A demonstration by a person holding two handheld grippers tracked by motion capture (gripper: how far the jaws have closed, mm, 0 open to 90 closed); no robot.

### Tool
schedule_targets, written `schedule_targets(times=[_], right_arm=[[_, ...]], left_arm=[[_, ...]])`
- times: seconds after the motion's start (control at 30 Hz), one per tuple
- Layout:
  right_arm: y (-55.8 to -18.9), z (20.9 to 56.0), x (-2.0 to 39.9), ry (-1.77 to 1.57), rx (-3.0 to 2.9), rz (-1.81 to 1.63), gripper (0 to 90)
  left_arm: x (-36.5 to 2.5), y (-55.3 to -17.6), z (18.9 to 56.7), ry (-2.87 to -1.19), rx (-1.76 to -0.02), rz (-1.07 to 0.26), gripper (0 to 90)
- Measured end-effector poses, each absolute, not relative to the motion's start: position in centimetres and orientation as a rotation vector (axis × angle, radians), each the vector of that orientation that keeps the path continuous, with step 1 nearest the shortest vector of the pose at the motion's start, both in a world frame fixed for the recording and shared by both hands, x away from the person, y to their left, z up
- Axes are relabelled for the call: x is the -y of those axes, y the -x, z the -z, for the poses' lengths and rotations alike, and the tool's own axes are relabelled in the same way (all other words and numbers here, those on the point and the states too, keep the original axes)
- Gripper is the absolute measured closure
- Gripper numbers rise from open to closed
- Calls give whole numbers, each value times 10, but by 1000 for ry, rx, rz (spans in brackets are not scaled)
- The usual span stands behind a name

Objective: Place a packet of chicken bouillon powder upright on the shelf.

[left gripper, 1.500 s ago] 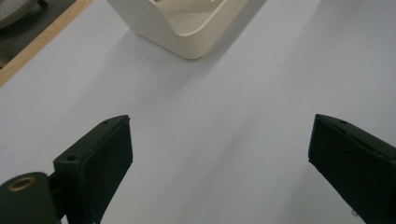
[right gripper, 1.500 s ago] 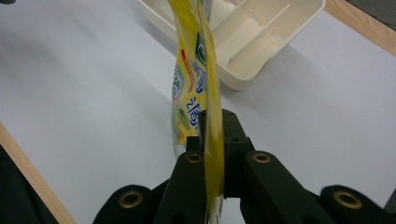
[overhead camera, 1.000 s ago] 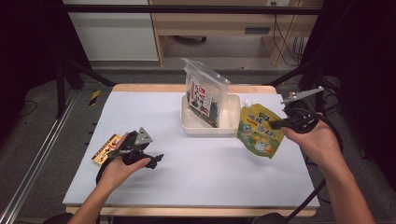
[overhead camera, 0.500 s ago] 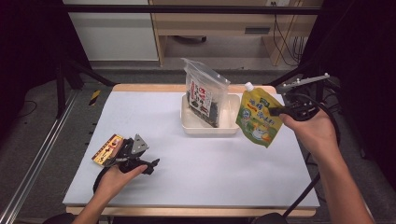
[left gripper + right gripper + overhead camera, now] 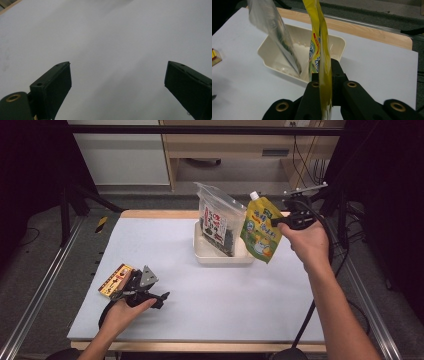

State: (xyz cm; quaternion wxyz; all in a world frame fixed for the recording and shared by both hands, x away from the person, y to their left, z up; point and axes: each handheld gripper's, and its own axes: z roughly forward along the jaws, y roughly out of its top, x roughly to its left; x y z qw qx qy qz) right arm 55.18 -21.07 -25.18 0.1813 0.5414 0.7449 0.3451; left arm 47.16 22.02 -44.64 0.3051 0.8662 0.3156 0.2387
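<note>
The right claw (image 5: 278, 222) is pinching a yellow-green spouted pouch (image 5: 259, 230) by its edge and carrying it in the air over the right end of the cream tray (image 5: 220, 257), which sits toward the far middle of the white table (image 5: 200, 295). In the right gripper view the pouch (image 5: 320, 50) hangs edge-on between the black jaws, with the tray (image 5: 274, 55) just beyond it. A clear bag of dark snacks (image 5: 217, 220) already stands in the tray, leaning toward the left, so the free room is on the right side.

The step in hand looks like setting the pouch into the tray beside that bag. To do it well, I would bring the pouch's bottom edge down inside the right wall first, keep it upright (the spout on top), and let go only once the base rests on the tray floor, so it leans on the bag rather than tipping out.

The left claw (image 5: 155, 296) rests low on the table near the front left, jaws spread with nothing between them, beside a small yellow and red packet (image 5: 115, 280).
</note>
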Motion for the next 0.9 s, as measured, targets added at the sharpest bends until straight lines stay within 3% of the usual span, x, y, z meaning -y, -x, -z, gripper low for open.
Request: schedule_targets(times=[0.47,0.9], right_arm=[[-592,263,186,-1654,-2024,-957,900],[-605,276,172,-1700,-1981,-1011,900]], left_arm=[[-216,-472,451,-2301,-828,-612,70],[-215,-471,450,-2295,-827,-607,71]])
